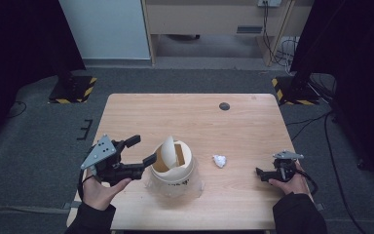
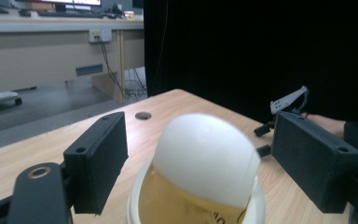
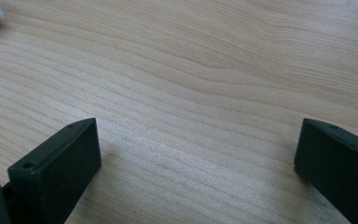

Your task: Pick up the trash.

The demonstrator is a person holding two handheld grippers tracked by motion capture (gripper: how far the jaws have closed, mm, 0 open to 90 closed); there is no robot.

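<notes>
Left gripper [image 1: 137, 150] is gaping at the bin's [image 1: 173, 170] rim; right gripper [image 1: 263, 173], jaws apart, is resting on the surface [image 1: 233, 126].

No text, brand or number can be read with certainty. Dark printed marks are seen on the front wall of the white bin [image 1: 171, 180], low in the middle of the high view, and at the bottom edge of the left gripper view, but they are too small and blurred to be made out.
</notes>
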